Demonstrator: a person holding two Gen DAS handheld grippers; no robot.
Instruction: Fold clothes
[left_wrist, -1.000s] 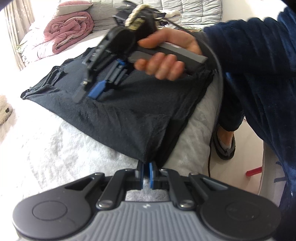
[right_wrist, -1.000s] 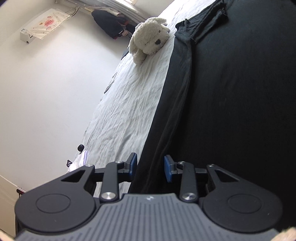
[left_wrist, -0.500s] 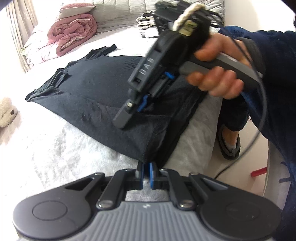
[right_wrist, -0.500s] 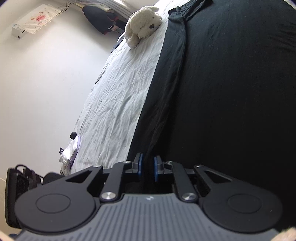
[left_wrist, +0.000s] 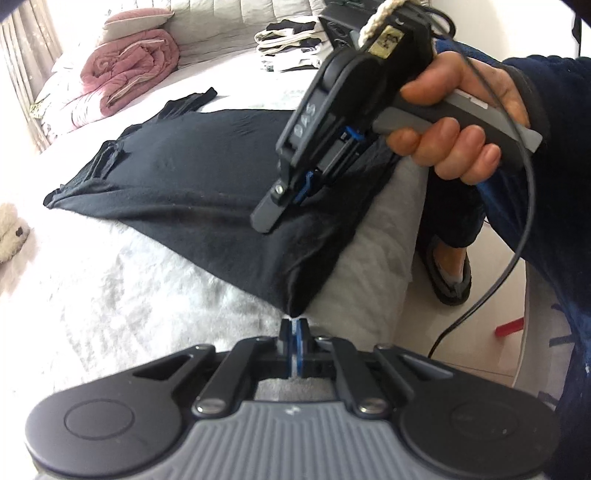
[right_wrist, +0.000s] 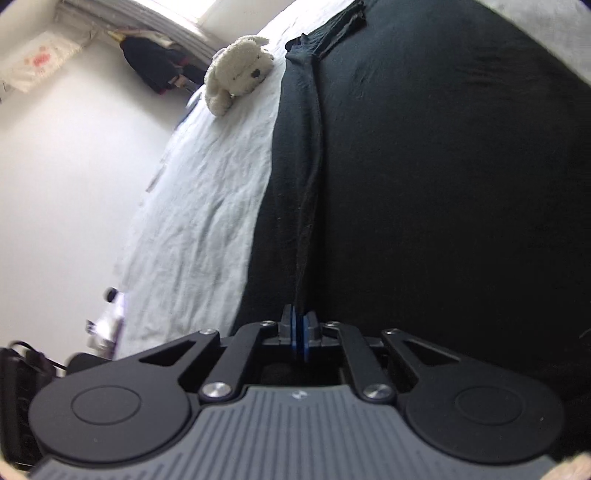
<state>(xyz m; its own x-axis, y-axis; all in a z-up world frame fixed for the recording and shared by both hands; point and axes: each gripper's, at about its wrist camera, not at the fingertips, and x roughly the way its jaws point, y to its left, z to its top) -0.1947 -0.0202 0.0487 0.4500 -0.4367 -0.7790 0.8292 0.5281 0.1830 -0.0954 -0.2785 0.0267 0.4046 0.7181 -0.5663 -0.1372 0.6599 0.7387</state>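
A black garment (left_wrist: 192, 173) lies spread on the white bed, its near corner hanging toward the bed's edge. My left gripper (left_wrist: 294, 325) is shut on that near corner. My right gripper (left_wrist: 295, 192), held in a hand, presses onto the garment's near hem; in the right wrist view the right gripper (right_wrist: 300, 325) is shut on a fold of the black garment (right_wrist: 443, 184).
A white plush toy (right_wrist: 236, 74) lies on the bed (left_wrist: 110, 295) left of the garment. A pink rolled quilt (left_wrist: 125, 70) and folded clothes (left_wrist: 291, 48) sit at the back. The bed edge, a sandalled foot (left_wrist: 448, 269) and a cable (left_wrist: 498, 280) are at right.
The right gripper has come down toward the garment's near hem and closed on a fold of it. The left gripper has kept its hold on the corner.
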